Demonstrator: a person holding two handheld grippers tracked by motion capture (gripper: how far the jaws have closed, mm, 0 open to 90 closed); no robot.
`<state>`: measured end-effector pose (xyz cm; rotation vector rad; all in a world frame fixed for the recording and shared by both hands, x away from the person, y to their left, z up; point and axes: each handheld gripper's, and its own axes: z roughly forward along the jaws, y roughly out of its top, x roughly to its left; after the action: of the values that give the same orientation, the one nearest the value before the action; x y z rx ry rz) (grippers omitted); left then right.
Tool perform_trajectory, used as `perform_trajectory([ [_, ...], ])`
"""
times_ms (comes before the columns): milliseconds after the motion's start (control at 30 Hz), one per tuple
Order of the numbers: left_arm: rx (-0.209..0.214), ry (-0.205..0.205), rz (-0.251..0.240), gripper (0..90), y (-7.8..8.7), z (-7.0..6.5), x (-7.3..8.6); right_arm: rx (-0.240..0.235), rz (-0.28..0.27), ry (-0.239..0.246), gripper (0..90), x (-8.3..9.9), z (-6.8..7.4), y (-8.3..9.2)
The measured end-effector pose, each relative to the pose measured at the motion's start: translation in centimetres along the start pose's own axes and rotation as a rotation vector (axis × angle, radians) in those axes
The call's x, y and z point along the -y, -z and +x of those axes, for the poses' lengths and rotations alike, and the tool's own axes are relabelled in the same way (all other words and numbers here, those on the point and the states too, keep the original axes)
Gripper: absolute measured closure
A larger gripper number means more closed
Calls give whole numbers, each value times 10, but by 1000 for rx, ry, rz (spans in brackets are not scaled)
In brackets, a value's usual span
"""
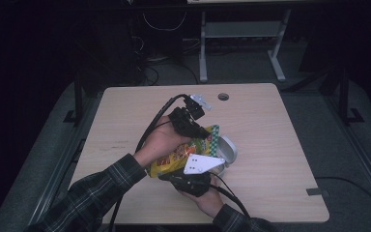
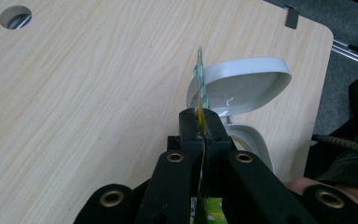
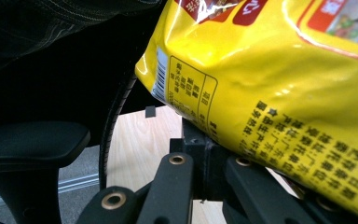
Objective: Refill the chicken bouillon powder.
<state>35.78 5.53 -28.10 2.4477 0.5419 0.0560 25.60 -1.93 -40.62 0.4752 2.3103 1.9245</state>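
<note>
Yellow snack bag (image 1: 176, 159) held over white lidded container (image 1: 226, 151) on counter (image 1: 270, 125). Left gripper (image 2: 205, 125) clamps its checkered top seal; right gripper (image 3: 200, 140) pinches bottom corner, probably tensioning for tearing.

On the yellow snack bag (image 3: 279, 93), rows of dark Chinese characters are printed across the back, but they are blurred and cannot be made out character by character. A boxed panel of small print is set near the bag's edge, its lines too fine to be read. Beside it a barcode (image 3: 160, 74) is printed on a white patch, its digits illegible. White characters on red patches are seen along the top, cut off and unreadable.
</note>
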Motion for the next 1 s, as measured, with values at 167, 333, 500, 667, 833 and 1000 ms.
perform_trajectory([
  [167, -5, -3, 5, 900, -1, -1, -3, 0, -8, -8, 900, -1, -1, 1],
  [333, -8, -3, 8, 900, -1, -2, -4, -2, -16, -20, 900, -1, 0, 1],
  [500, -9, -9, 18, 900, -1, -2, -5, -1, -21, -25, 900, -2, 0, 1],
  [667, -8, -8, 22, 900, -2, -1, -5, -3, -21, -32, 900, -2, -1, 1],
  [833, -16, -4, 20, 900, -3, -1, -6, -6, -23, -42, 900, -1, -2, 1],
  [1000, -23, -10, 29, 900, -2, -1, -8, -7, -33, -49, 900, -1, -2, 1],
])
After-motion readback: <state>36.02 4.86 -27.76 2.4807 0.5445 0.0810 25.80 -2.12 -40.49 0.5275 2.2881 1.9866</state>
